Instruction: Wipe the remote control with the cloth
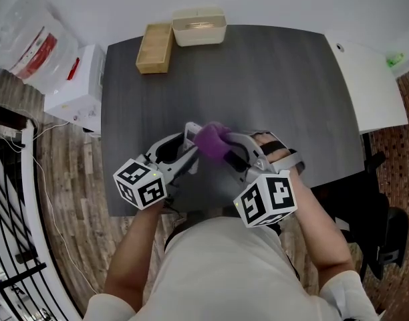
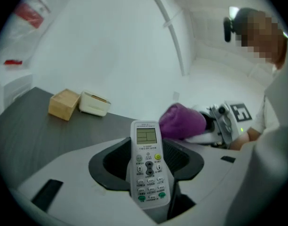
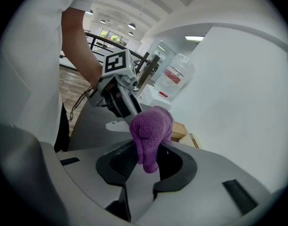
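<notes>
My left gripper (image 2: 146,160) is shut on a white remote control (image 2: 148,164), which stands upright between the jaws with its screen and buttons facing the camera. My right gripper (image 3: 146,166) is shut on a bunched purple cloth (image 3: 149,131). In the head view both grippers meet over the near part of the dark table (image 1: 271,79). There the cloth (image 1: 211,141) sits at the remote's (image 1: 190,131) far end, right gripper (image 1: 226,151) to its right and left gripper (image 1: 186,151) to its left. In the left gripper view the cloth (image 2: 181,121) lies just behind and to the right of the remote's top. Whether they touch is unclear.
A wooden box (image 1: 155,47) and a cream tray (image 1: 199,25) stand at the table's far edge. Off its left side are a white box (image 1: 77,85) and a plastic bag (image 1: 31,35). A white table (image 1: 368,85) adjoins on the right.
</notes>
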`<state>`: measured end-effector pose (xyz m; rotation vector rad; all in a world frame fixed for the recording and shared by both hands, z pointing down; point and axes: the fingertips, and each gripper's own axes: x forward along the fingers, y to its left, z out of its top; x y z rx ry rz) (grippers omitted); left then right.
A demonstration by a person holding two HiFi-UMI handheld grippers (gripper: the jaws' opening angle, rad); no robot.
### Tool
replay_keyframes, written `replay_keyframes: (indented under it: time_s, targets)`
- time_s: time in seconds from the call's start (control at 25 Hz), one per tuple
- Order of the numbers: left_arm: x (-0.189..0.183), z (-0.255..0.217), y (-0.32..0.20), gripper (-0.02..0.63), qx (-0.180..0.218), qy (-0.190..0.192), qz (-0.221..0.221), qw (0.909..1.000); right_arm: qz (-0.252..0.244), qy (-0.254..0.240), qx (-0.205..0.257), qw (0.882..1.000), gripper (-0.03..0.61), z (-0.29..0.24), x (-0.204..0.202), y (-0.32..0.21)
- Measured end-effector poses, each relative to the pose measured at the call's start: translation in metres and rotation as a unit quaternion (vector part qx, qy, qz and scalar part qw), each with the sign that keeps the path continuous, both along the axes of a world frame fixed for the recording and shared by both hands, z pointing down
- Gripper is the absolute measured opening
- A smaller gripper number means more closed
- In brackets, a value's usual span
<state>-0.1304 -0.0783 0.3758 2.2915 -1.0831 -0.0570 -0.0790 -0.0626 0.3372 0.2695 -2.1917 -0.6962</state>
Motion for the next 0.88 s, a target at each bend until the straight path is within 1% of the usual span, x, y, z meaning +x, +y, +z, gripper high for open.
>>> replay_keyframes:
  time_s: [0.04, 0.08, 0.16, 0.2, 0.24, 0.32, 0.36, 0.4, 0.44, 0.48, 0.52, 0.56, 0.6, 0.64, 0.68, 0.72, 0.76, 0.8, 0.84, 0.88]
  targets:
    - [-0.007, -0.001, -0.005, 0.209, -0.011, 0.037, -0.023, 0.999, -0.002, -0.002, -0.007, 1.0, 0.112, 0.002, 0.0, 0.003]
    - [-0.014, -0.003, -0.011, 0.209, -0.02, 0.078, -0.046, 0.9957, -0.002, -0.008, -0.018, 1.0, 0.112, 0.003, -0.001, 0.007]
    - [-0.028, -0.011, -0.021, 0.209, -0.026, 0.162, -0.085, 0.9827, 0.011, -0.036, -0.05, 0.998, 0.112, 0.004, -0.002, 0.012]
    - [-0.034, -0.015, -0.025, 0.209, -0.023, 0.196, -0.1, 0.9751, 0.024, -0.055, -0.068, 0.996, 0.112, 0.004, -0.002, 0.012]
    - [-0.039, -0.02, -0.028, 0.209, -0.016, 0.223, -0.11, 0.9685, 0.041, -0.074, -0.086, 0.993, 0.112, 0.004, -0.001, 0.011]
    - [-0.046, -0.032, -0.032, 0.209, 0.005, 0.26, -0.121, 0.958, 0.082, -0.114, -0.124, 0.982, 0.112, 0.006, 0.004, 0.007]
    - [-0.049, -0.04, -0.035, 0.209, 0.018, 0.276, -0.125, 0.9527, 0.105, -0.135, -0.15, 0.974, 0.112, 0.009, 0.007, 0.004]
    - [-0.052, -0.048, -0.037, 0.209, 0.032, 0.293, -0.128, 0.9469, 0.13, -0.159, -0.183, 0.961, 0.112, 0.013, 0.009, 0.001]
    - [-0.055, -0.056, -0.039, 0.209, 0.047, 0.31, -0.129, 0.9408, 0.155, -0.183, -0.224, 0.945, 0.112, 0.018, 0.011, -0.002]
    - [-0.056, -0.064, -0.04, 0.209, 0.062, 0.327, -0.129, 0.9343, 0.18, -0.208, -0.272, 0.922, 0.112, 0.025, 0.013, -0.004]
    - [-0.057, -0.073, -0.042, 0.209, 0.075, 0.344, -0.127, 0.9272, 0.203, -0.231, -0.325, 0.894, 0.112, 0.034, 0.014, -0.004]
    - [-0.056, -0.081, -0.043, 0.209, 0.086, 0.361, -0.123, 0.9202, 0.221, -0.253, -0.382, 0.861, 0.112, 0.042, 0.013, -0.003]
    - [-0.054, -0.089, -0.044, 0.209, 0.096, 0.374, -0.118, 0.9149, 0.235, -0.274, -0.436, 0.825, 0.112, 0.048, 0.011, -0.002]
    - [-0.05, -0.095, -0.045, 0.209, 0.103, 0.379, -0.112, 0.9127, 0.242, -0.295, -0.484, 0.787, 0.112, 0.053, 0.007, 0.0]
    - [-0.045, -0.098, -0.046, 0.209, 0.107, 0.377, -0.104, 0.9139, 0.246, -0.315, -0.525, 0.751, 0.112, 0.055, 0.003, 0.002]
    - [-0.038, -0.099, -0.046, 0.209, 0.106, 0.37, -0.097, 0.9177, 0.247, -0.332, -0.558, 0.719, 0.112, 0.054, -0.001, 0.003]
    - [-0.033, -0.096, -0.047, 0.209, 0.102, 0.361, -0.093, 0.9222, 0.246, -0.347, -0.582, 0.693, 0.112, 0.053, -0.004, 0.003]
    - [-0.029, -0.093, -0.047, 0.209, 0.096, 0.353, -0.092, 0.9262, 0.245, -0.357, -0.597, 0.675, 0.112, 0.051, -0.007, 0.003]
    - [-0.026, -0.089, -0.047, 0.209, 0.091, 0.346, -0.094, 0.9291, 0.243, -0.362, -0.606, 0.665, 0.112, 0.05, -0.008, 0.003]
    - [-0.025, -0.085, -0.047, 0.209, 0.087, 0.34, -0.097, 0.9315, 0.242, -0.364, -0.612, 0.659, 0.112, 0.05, -0.008, 0.004]
